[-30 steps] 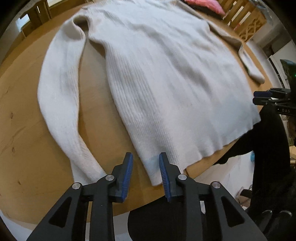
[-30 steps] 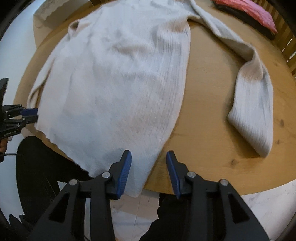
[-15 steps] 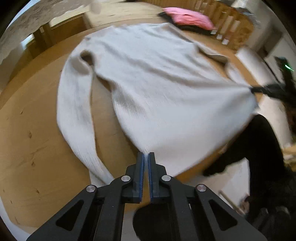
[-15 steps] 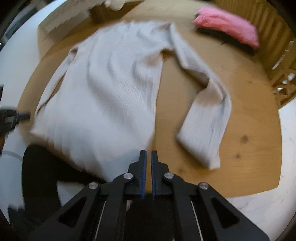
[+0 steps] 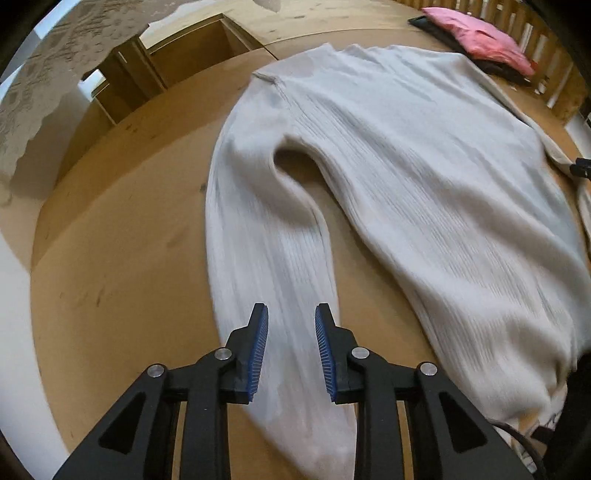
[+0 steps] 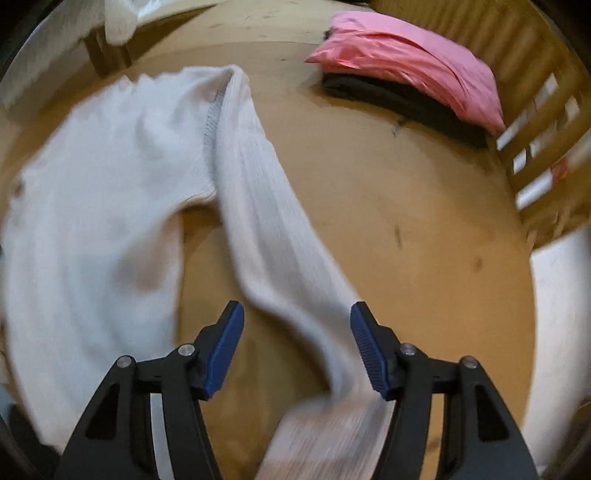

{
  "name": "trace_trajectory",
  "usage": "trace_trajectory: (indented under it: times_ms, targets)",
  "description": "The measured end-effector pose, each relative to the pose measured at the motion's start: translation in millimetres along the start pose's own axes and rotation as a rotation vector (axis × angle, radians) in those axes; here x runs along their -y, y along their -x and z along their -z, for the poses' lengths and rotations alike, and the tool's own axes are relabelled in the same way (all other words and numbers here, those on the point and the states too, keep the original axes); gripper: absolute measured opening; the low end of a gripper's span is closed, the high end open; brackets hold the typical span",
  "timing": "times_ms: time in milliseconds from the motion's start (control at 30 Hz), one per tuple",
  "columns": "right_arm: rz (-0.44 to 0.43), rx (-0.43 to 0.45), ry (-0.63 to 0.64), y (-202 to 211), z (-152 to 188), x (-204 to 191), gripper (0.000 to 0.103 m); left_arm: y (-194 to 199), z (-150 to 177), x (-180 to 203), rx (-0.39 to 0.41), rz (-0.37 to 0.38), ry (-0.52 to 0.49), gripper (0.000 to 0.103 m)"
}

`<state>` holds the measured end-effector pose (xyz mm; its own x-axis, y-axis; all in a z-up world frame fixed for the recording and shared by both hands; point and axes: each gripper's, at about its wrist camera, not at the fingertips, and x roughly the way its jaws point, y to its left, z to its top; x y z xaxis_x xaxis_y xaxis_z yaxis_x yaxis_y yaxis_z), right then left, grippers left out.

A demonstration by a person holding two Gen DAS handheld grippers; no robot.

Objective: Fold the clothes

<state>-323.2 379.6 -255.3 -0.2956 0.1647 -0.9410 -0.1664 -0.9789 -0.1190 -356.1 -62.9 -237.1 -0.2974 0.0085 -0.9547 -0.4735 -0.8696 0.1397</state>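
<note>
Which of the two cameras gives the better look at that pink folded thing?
The right wrist view: the pink bundle lies large atop something dark, beyond the sweater. The left wrist view shows it small at the far edge.

A round wooden table (image 5: 110, 258) fills both views. At its far edge a pink cushion (image 6: 410, 62) lies on a dark folded cloth (image 6: 399, 99). A slatted wooden chair (image 6: 546, 133) stands just beside them. Lace fabric (image 5: 40, 92) hangs at far left.

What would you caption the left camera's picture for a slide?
Open left gripper poised over one sleeve of a cream sweater spread on a wooden table.
</note>
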Motion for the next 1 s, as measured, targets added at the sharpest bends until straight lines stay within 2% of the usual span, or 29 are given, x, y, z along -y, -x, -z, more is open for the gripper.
trace_trajectory:
  times_ms: [33,67,100,167,267,367,400,533,600,667,733,833,933,1000]
  targets:
    - [0.000,0.001,0.021,-5,-4,-1,0.059,-8,-8,-1,-0.005,-0.005,-0.003,0.025]
    - [-0.003,0.002,0.041,-9,-8,-1,0.043,-16,-15,-2,-0.010,-0.016,-0.012,0.025]
    - [-0.043,-0.015,0.031,-14,-11,4,0.027,-21,-19,-3,-0.015,-0.026,-0.025,0.025]
    - [-0.113,-0.032,-0.007,-18,-16,20,0.009,-30,-25,-6,-0.024,-0.032,-0.050,0.024]
    - [-0.152,-0.046,-0.042,-12,-27,46,0.008,-34,-30,-14,-0.017,-0.014,-0.074,0.022]
    - [-0.166,-0.010,-0.120,-4,-43,83,0.008,-37,-31,-27,-0.015,-0.023,-0.076,0.017]
    - [-0.141,0.014,-0.147,-3,-50,96,0.008,-38,-31,-33,-0.014,-0.025,-0.068,0.017]
    - [0.143,-0.013,-0.232,-28,-73,135,0.011,-44,-33,-68,-0.011,-0.090,0.023,0.016]
    - [0.083,-0.009,-0.306,-20,-72,140,0.011,-39,-32,-75,-0.003,-0.090,0.049,0.018]
    - [0.039,0.067,-0.299,1,-68,126,0.012,-30,-30,-76,0.014,-0.082,0.053,0.017]
    - [-0.050,0.095,-0.197,13,-69,93,0.012,-12,-25,-65,0.056,-0.042,0.008,0.017]
    - [-0.141,0.068,-0.050,12,-75,37,0.012,7,-19,-33,0.097,0.068,-0.076,0.017]
    - [-0.171,0.021,0.049,2,-73,-19,0.012,16,-14,15,0.093,0.182,-0.176,0.019]
    - [-0.168,-0.001,0.093,-17,-78,-36,0.012,17,-7,38,0.077,0.210,-0.222,0.019]
